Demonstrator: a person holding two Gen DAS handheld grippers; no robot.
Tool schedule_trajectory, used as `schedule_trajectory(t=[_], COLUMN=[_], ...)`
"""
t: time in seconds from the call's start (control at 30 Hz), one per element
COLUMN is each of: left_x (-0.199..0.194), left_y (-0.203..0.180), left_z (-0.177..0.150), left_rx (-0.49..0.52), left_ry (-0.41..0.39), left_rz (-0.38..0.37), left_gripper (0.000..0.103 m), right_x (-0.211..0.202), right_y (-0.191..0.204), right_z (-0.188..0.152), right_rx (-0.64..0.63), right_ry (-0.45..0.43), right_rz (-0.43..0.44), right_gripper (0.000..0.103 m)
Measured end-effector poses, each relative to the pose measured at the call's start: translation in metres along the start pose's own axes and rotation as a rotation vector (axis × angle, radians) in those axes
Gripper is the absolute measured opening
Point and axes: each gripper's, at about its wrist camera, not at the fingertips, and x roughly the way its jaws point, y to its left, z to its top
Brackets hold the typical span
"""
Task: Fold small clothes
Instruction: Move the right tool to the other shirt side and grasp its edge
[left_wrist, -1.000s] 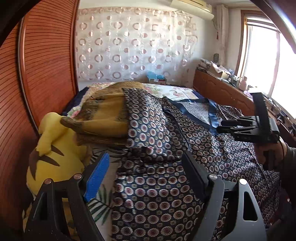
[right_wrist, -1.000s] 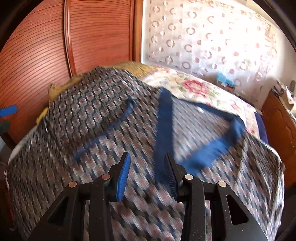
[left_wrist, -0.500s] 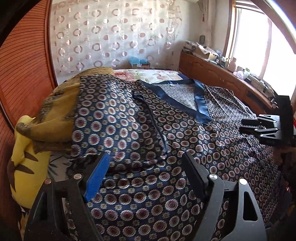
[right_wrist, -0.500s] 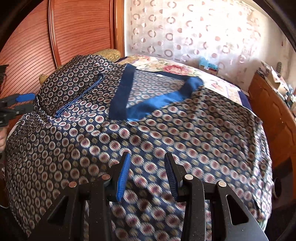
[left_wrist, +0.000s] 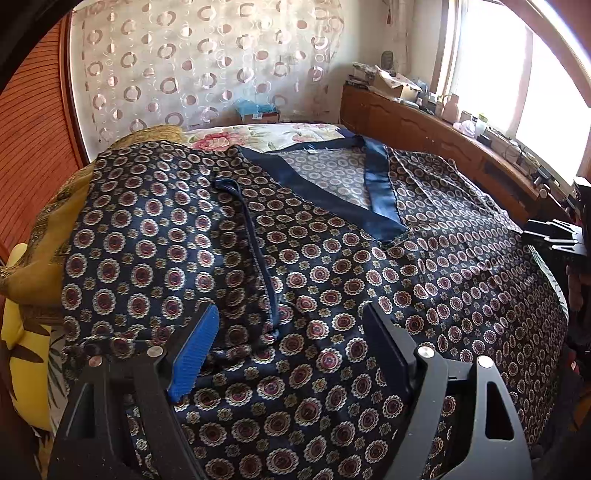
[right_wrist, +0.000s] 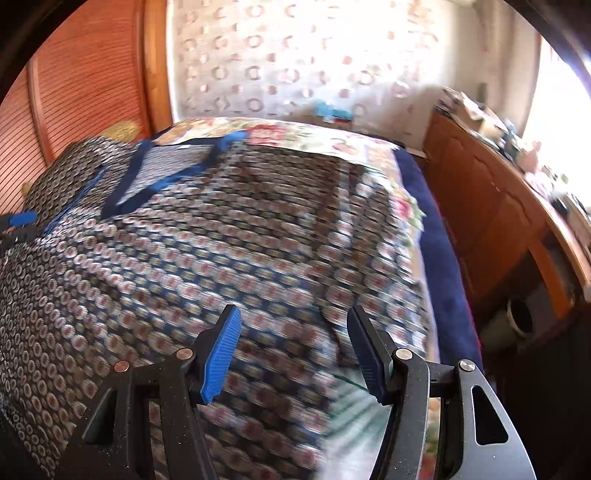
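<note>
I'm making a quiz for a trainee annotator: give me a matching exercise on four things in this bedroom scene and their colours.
Things:
1. garment
2. neckline band
3. plush toy
4. wardrobe door

Colours:
A. yellow
B. reddish brown wood
C. plain blue
D. navy with round medallions

Pairs: 1-D, 2-C, 3-A, 4-B

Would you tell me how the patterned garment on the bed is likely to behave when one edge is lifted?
The patterned garment will probably flop and drape, since it follows the bed's bumps. Its sheen suggests it may slip from the pads. It looks light, being thin.
</note>
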Motion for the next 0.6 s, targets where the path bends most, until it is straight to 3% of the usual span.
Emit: schedule_trajectory(t=[0.27, 0.6], left_x=[0.017, 0.036], left_y=[-0.007, -0.010], left_z=[0.000, 0.002], left_rx=[0.018, 0.032], left_ry=[0.033, 0.093], left_rz=[0.008, 0.041], left_gripper=[0.081, 0.081], right_x=[-0.018, 0.004], right_y=[-0.050, -0.084], right_z=[-0.018, -0.017], right_rx=[0.074, 0.203], right_ry=[0.010, 0.049], right_rz=[-0.060, 0.000], right_gripper=[0.062, 0.059])
